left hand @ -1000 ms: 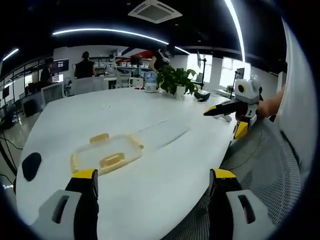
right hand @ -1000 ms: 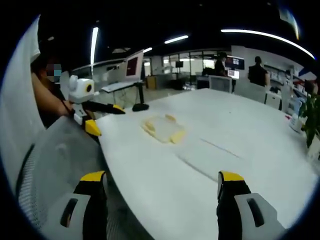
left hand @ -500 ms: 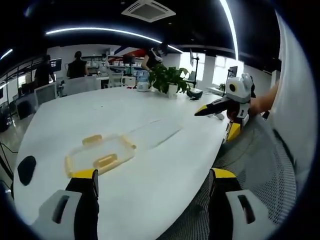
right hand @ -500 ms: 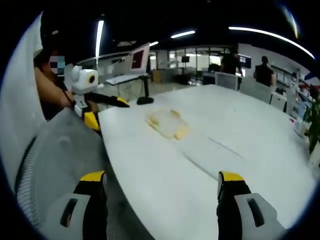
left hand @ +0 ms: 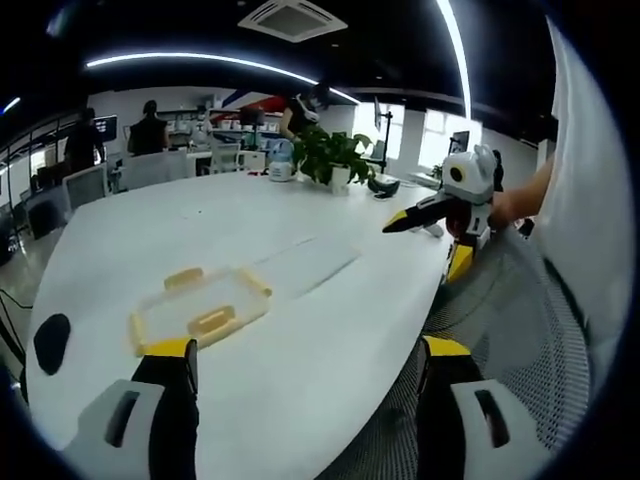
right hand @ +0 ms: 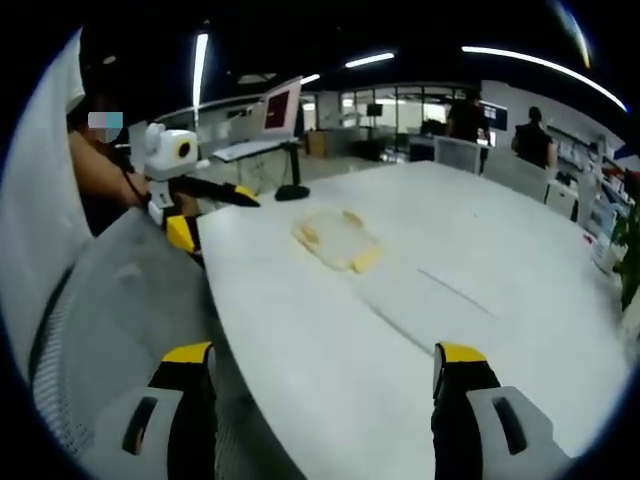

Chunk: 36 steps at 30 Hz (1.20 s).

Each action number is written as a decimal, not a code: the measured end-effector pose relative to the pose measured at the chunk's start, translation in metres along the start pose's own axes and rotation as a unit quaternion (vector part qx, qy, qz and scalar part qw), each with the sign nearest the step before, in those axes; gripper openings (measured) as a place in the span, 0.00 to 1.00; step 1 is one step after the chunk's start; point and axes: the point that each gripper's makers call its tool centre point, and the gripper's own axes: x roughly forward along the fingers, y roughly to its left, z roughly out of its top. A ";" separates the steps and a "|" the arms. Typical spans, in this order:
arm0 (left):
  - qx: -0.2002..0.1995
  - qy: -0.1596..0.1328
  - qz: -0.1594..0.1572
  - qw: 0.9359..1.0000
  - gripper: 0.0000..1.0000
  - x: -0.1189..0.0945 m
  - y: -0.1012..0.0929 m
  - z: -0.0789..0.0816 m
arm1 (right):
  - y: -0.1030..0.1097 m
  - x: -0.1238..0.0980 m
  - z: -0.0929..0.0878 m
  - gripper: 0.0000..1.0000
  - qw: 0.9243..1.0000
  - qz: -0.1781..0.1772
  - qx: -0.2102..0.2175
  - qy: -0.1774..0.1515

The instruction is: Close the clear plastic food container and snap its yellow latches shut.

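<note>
Left claw (left hand: 300, 375) nearest, jaws spread wide, nothing between them, held over the near edge of the white table (left hand: 330, 330). Right claw (right hand: 318, 378) likewise spread and empty, off the same near edge; seen in the left gripper view off to the right with its yellow-tipped jaws parted (tips apart, nothing pinched). Mesh chair back (right hand: 110, 330) just beside the table edge.

Clear plastic container (left hand: 200, 306) lying flat on the table, toward its left end and a little in from the near edge, well apart from both claws. Yellow latches (left hand: 183, 277) visible along its sides; whether lid is seated or any latch snapped cannot be told at this size.

Handling judgement: thin clear plastic, probably light and somewhat flexible, smooth walls likely slippery, so liable to slide on the table when a latch is pushed. Best plan: steady one rim or short side with one claw, press each yellow tab down with the other, avoiding a hard squeeze on the clear walls.

Farther on: dark flat object (left hand: 52, 340) at the left edge, potted plant (left hand: 330, 157) at the far edge, people and desks beyond.
</note>
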 end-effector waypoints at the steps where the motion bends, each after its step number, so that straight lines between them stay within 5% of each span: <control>1: -0.002 0.000 0.003 1.000 0.92 0.000 0.003 0.000 | 0.000 0.001 0.000 0.90 1.000 0.000 -0.001 0.002; 36: 0.001 0.024 0.008 1.000 0.88 -0.003 0.035 -0.014 | -0.002 0.034 0.016 0.82 0.997 0.029 -0.050 0.042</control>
